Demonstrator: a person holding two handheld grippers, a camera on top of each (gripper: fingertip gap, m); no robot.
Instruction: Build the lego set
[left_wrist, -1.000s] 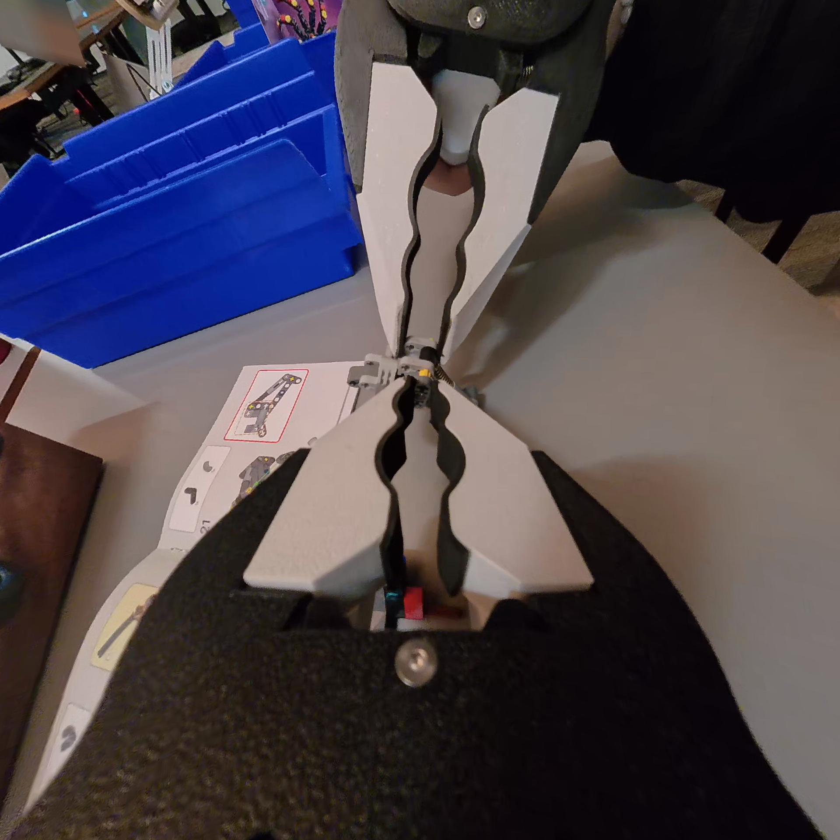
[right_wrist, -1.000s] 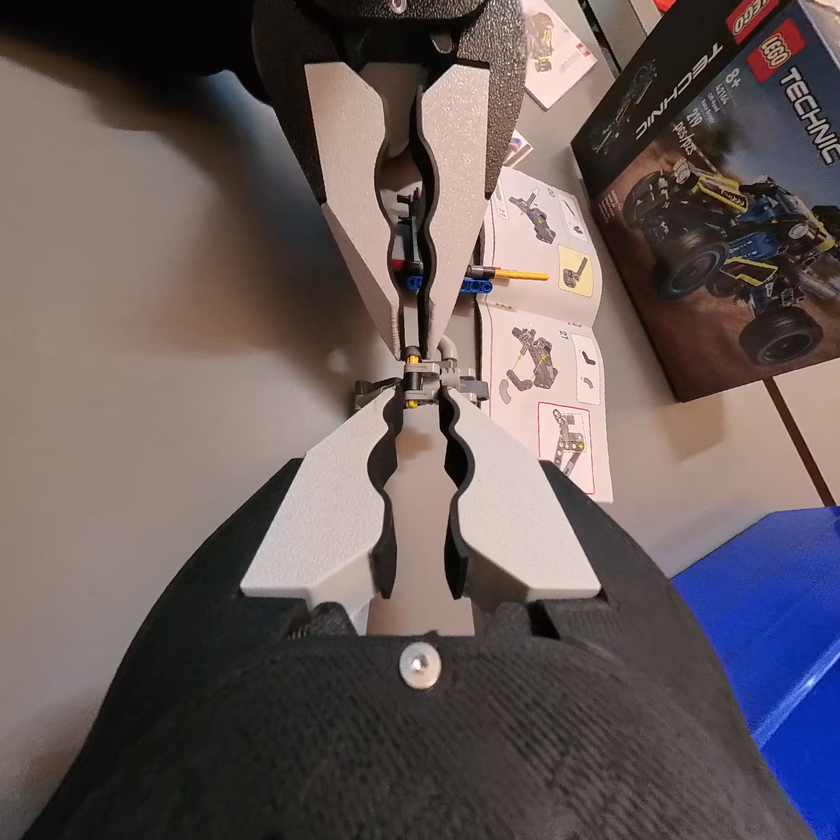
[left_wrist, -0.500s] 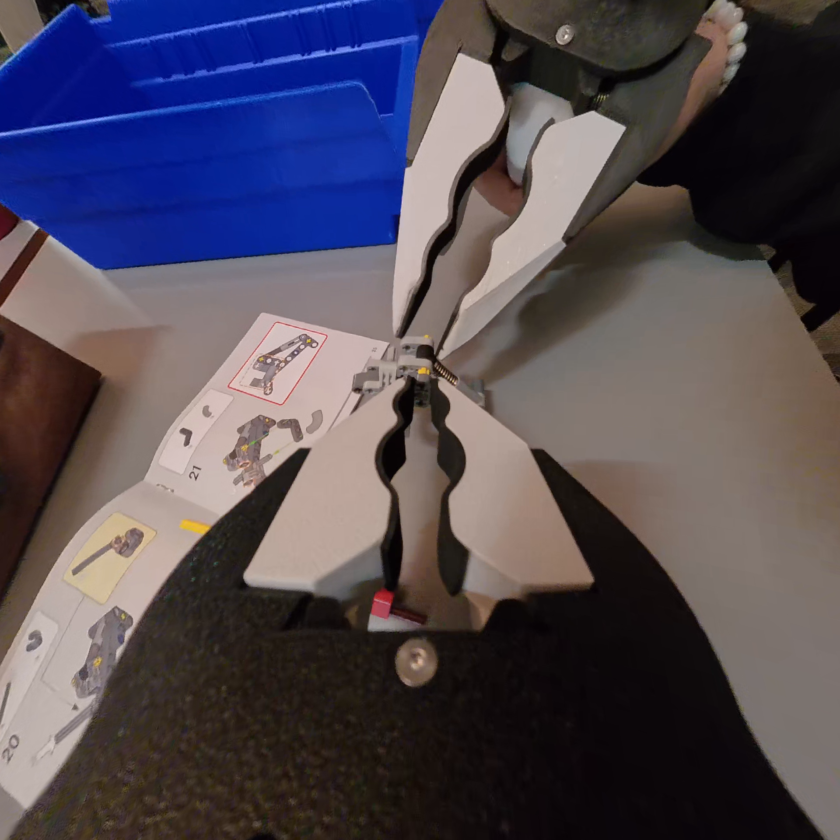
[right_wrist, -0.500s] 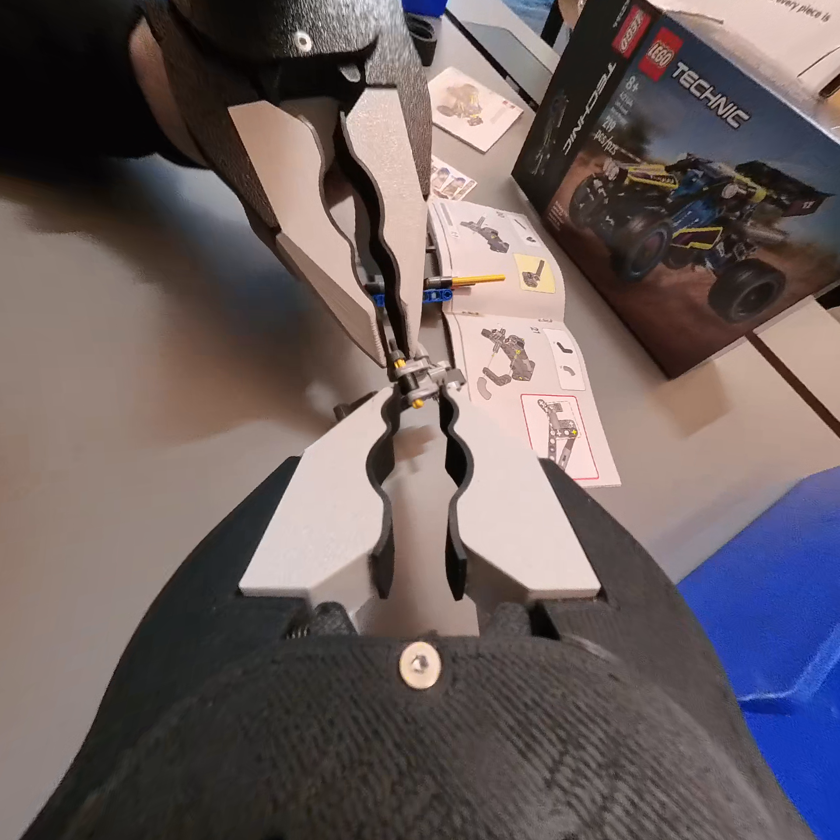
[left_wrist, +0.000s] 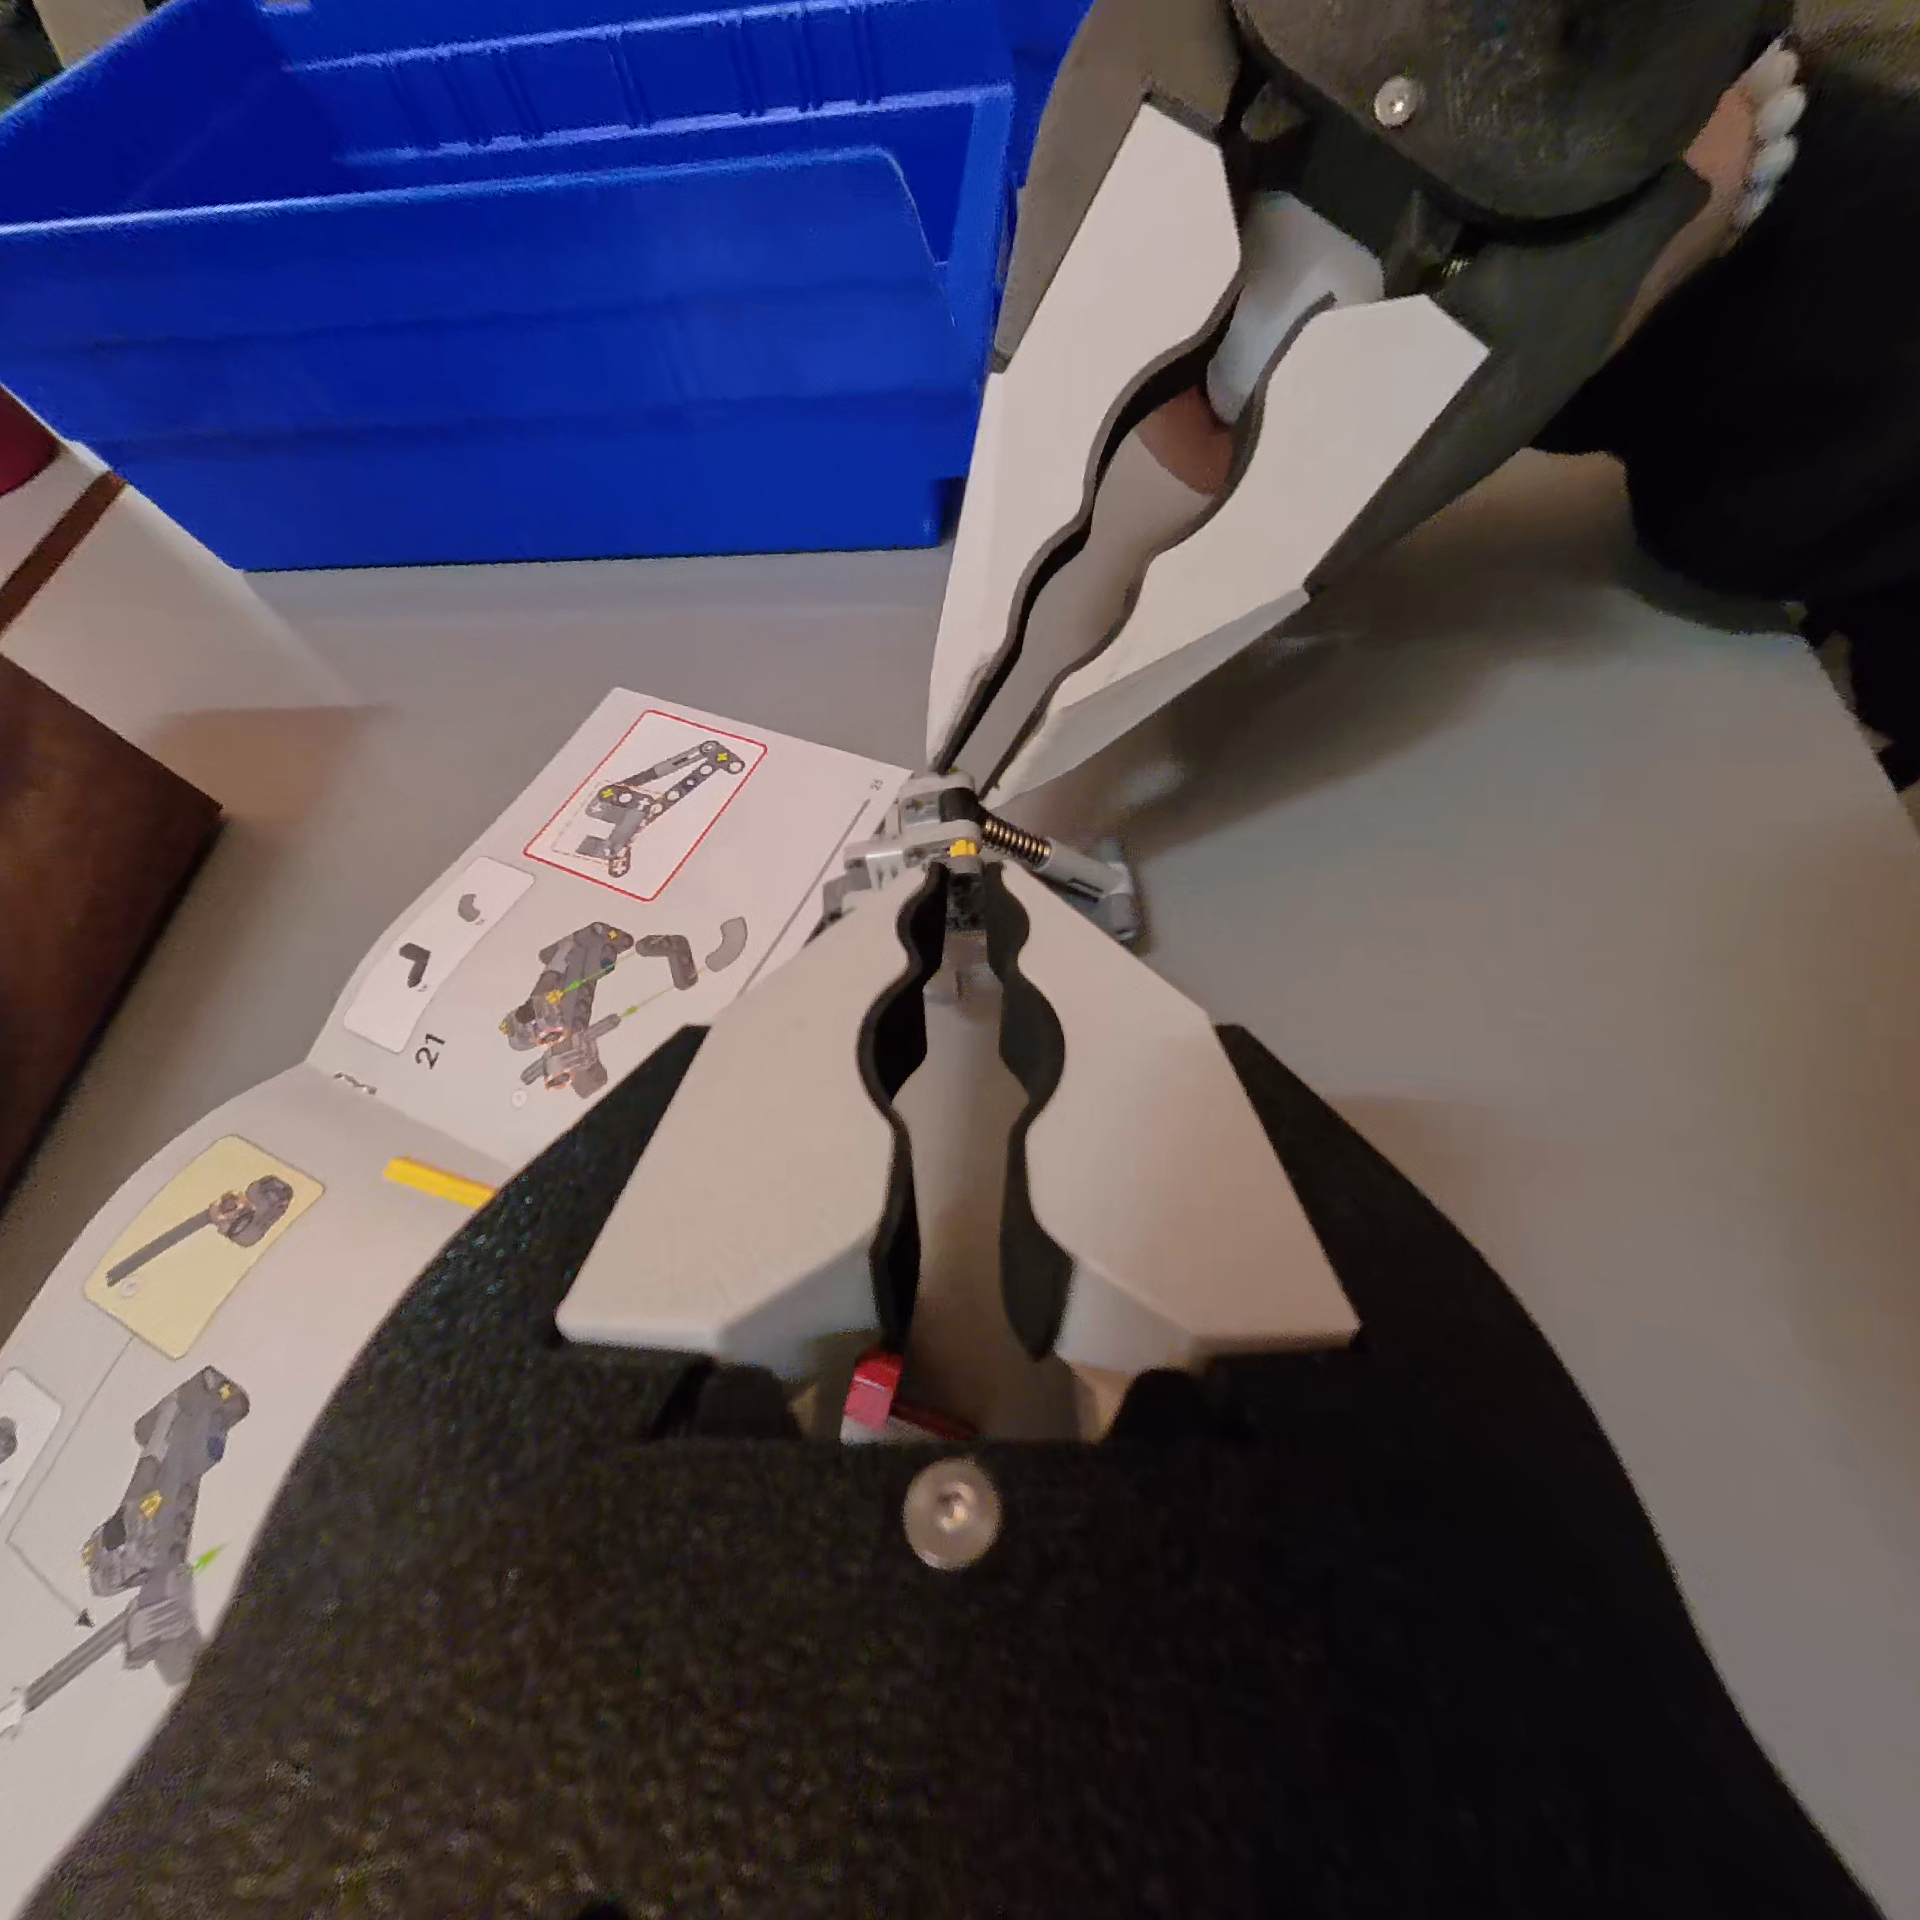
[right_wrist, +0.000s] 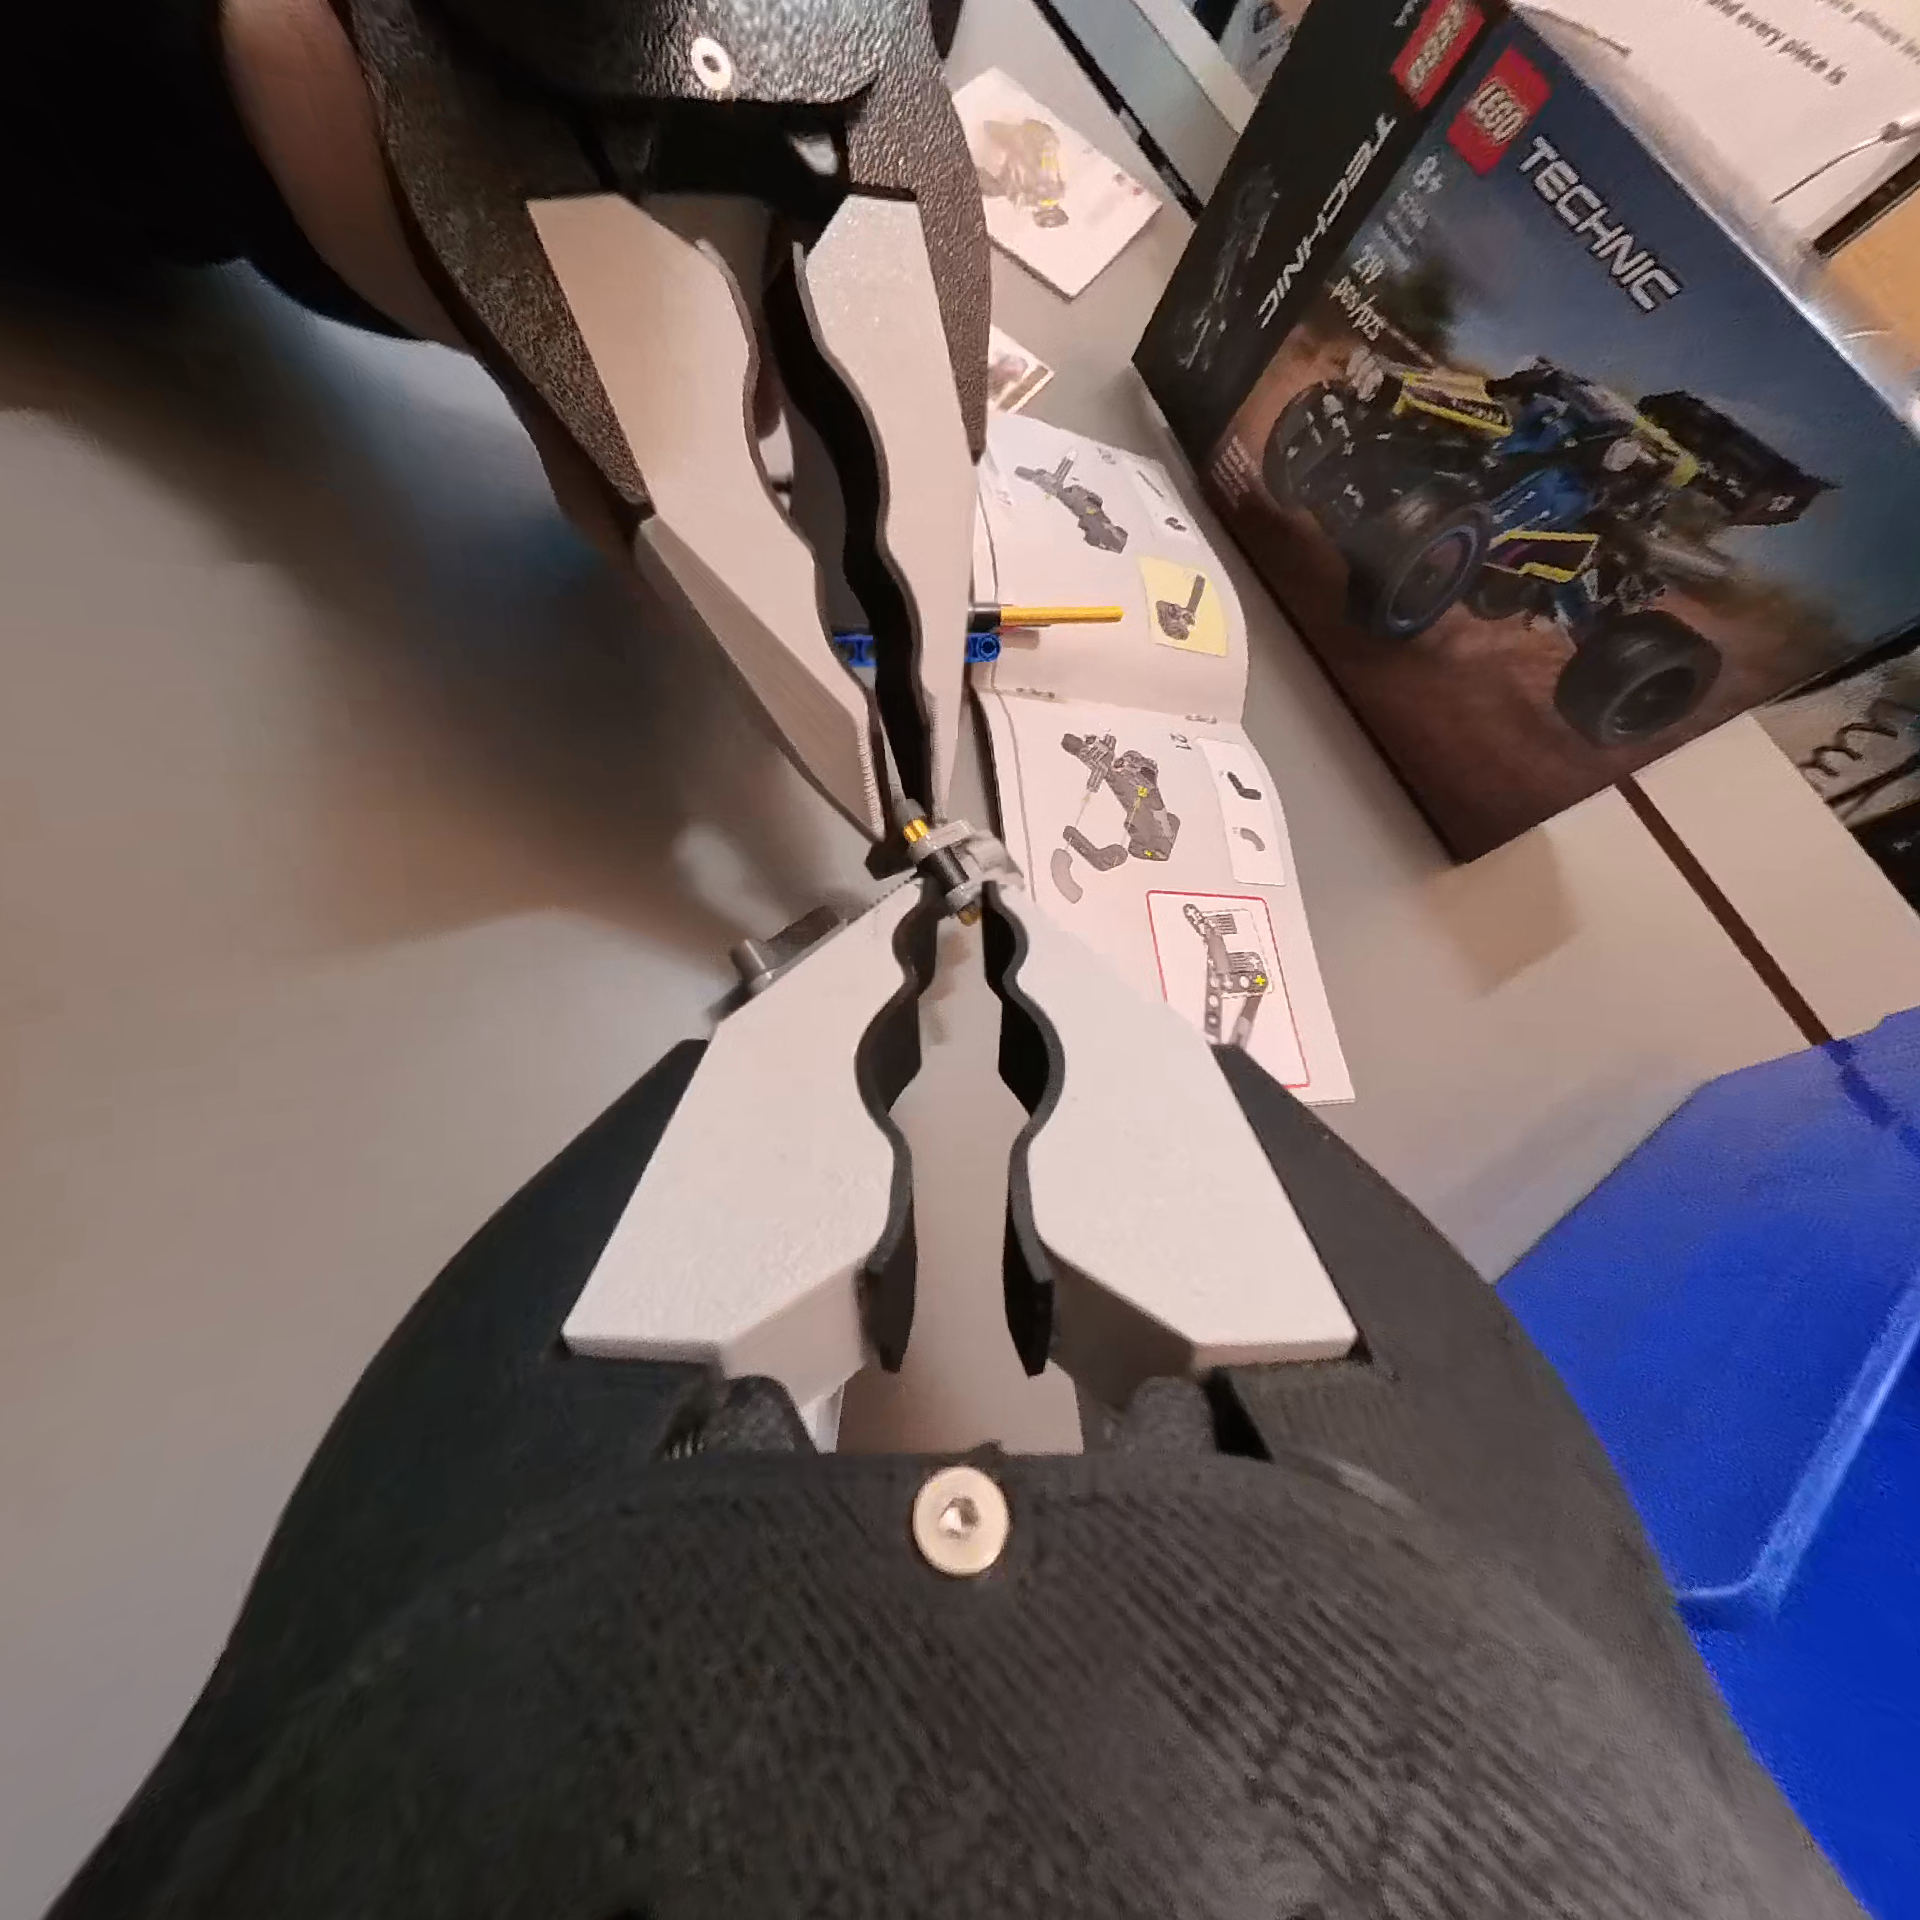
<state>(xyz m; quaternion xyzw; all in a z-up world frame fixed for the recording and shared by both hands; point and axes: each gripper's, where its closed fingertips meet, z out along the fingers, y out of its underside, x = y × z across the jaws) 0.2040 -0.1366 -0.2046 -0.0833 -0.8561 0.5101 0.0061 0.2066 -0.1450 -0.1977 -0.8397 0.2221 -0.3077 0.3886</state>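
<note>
A small grey lego assembly (left_wrist: 928, 826) with a black coil spring (left_wrist: 1013, 836) and yellow pins hangs above the grey table between the two grippers. My left gripper (left_wrist: 961, 896) is shut on its near end. My right gripper (left_wrist: 964, 774) comes down from the upper right and its tips pinch the far end. In the right wrist view the right gripper (right_wrist: 954, 906) holds the assembly (right_wrist: 956, 847) from below, and the left gripper (right_wrist: 902, 821) meets it from above. The gripped parts are mostly hidden by the fingertips.
An open instruction booklet (left_wrist: 582, 935) (right_wrist: 1132, 831) lies under the grippers, with a yellow axle (right_wrist: 1060, 616) and a blue pin (right_wrist: 982, 649) on it. Blue bins (left_wrist: 499, 312) stand behind. A lego box (right_wrist: 1558, 416) stands beyond the booklet. A loose grey part (right_wrist: 774, 951) lies on the table (left_wrist: 1455, 1039). The tips of both grippers are at nearly the same place.
Both grippers have tilted and swung together with the assembly still held between them. The right gripper now leans in from the upper right, and more of the booklet shows.
</note>
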